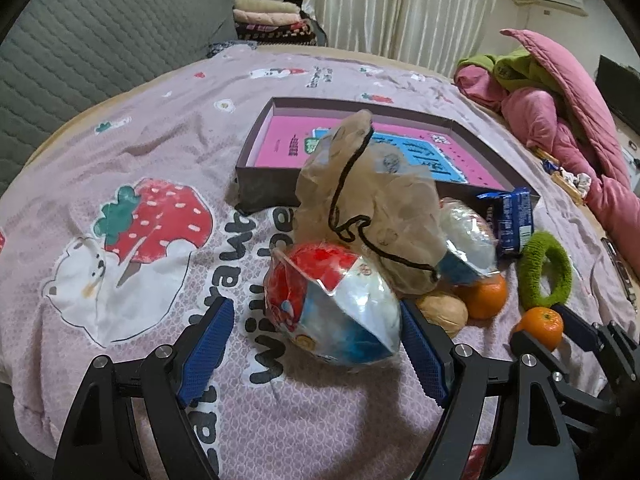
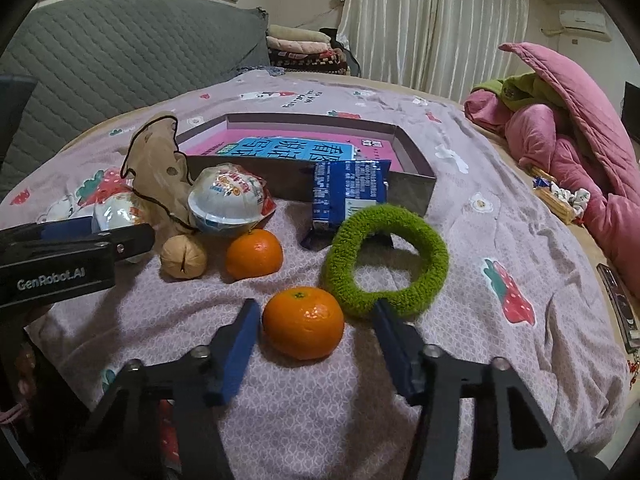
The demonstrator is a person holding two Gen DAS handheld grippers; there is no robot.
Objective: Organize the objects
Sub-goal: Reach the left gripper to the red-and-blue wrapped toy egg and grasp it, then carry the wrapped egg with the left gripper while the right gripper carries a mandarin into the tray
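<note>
On the strawberry-print bedspread, a foil-wrapped egg toy [image 1: 332,308] lies between the fingers of my left gripper [image 1: 316,306]. The right pad is against it and the left pad stands clear, so the gripper is open. My right gripper [image 2: 315,306] straddles an orange [image 2: 303,322]. A gap shows at its right pad, so it is open too. Behind lie a tan drawstring bag [image 1: 372,200], a second egg toy [image 2: 228,200], a walnut [image 2: 183,258], another orange [image 2: 254,254], a blue snack packet [image 2: 348,192] and a green fuzzy ring [image 2: 436,256]. The open dark box [image 2: 280,180] holds a pink-and-blue book.
A pile of pink and green quilts [image 2: 560,140] fills the right side of the bed. A grey quilted backrest [image 2: 120,48] rises at the far left. A dark flat device [image 2: 620,304] lies near the right edge. My left gripper [image 2: 108,226] reaches in from the left in the right wrist view.
</note>
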